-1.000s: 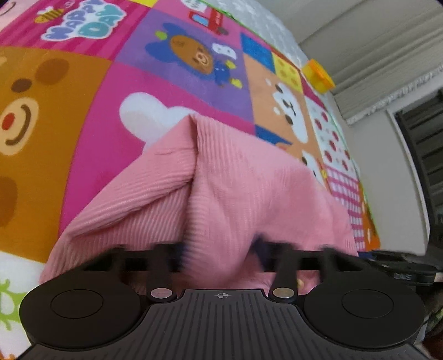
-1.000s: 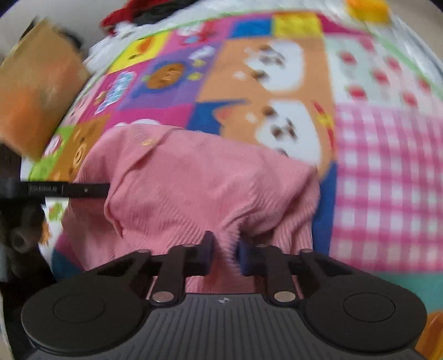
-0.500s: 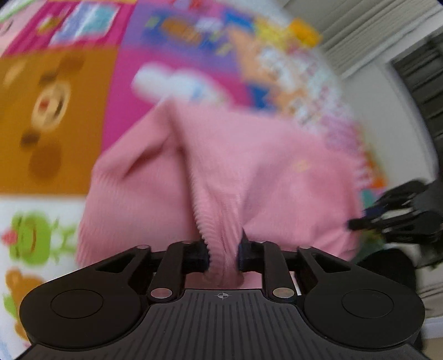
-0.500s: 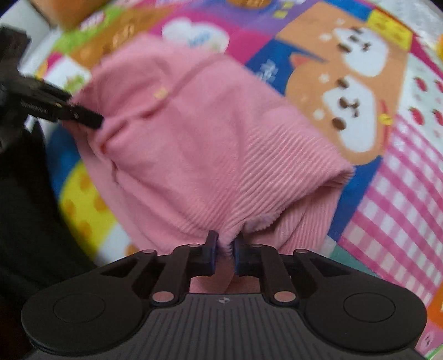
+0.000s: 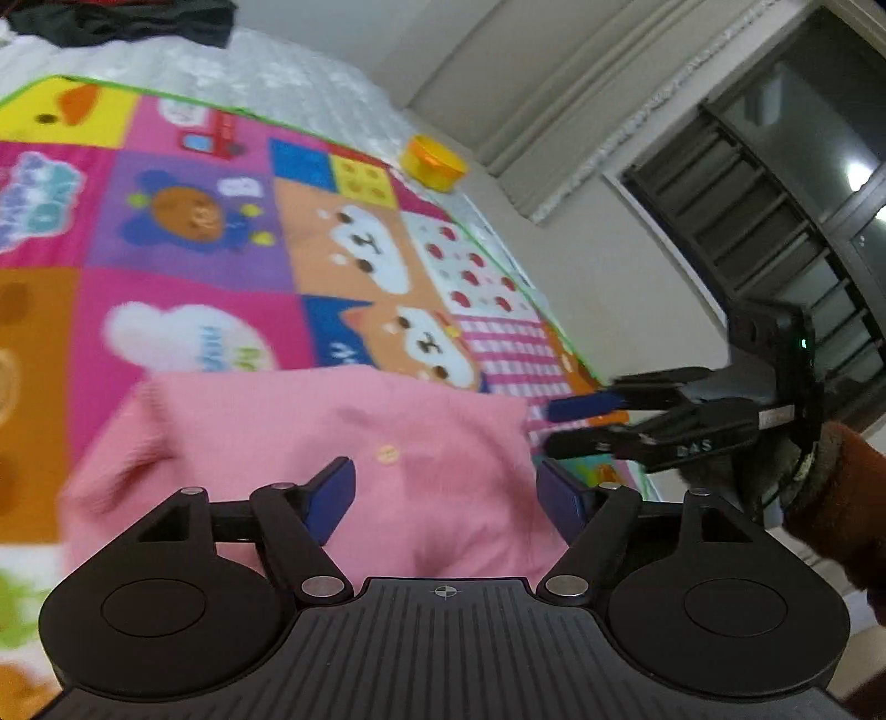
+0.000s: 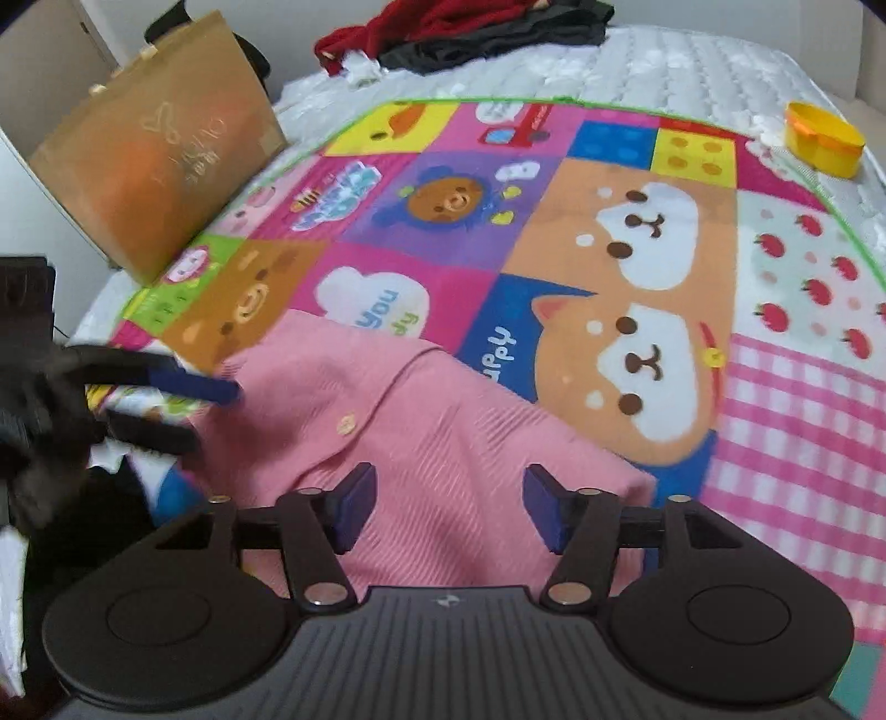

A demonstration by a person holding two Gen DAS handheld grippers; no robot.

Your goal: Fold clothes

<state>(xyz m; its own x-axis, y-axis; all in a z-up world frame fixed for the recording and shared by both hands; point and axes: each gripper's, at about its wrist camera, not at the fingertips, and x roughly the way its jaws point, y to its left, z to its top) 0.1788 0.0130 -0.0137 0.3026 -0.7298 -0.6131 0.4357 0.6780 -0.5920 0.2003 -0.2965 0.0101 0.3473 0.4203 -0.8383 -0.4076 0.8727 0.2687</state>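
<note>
A pink ribbed garment (image 5: 332,443) with a small button lies folded flat on the colourful patchwork blanket (image 5: 210,221). My left gripper (image 5: 446,493) hovers over its near edge, open, with nothing between the blue pads. In the right wrist view the same pink garment (image 6: 443,443) lies below my right gripper (image 6: 443,507), also open and empty. The right gripper (image 5: 559,426) shows at the garment's right edge in the left wrist view. The left gripper (image 6: 216,412) shows at the garment's left edge in the right wrist view.
A yellow round container (image 6: 822,138) sits at the blanket's far right corner. A brown paper bag (image 6: 160,144) stands at the bed's left side. Red and dark clothes (image 6: 459,27) are piled at the far end of the white quilted bed. A wall and window lie to the right.
Both grippers were shut on the pink garment's edge; now both are open and the garment lies flat on the blanket. Both grippers have drawn back and risen.
</note>
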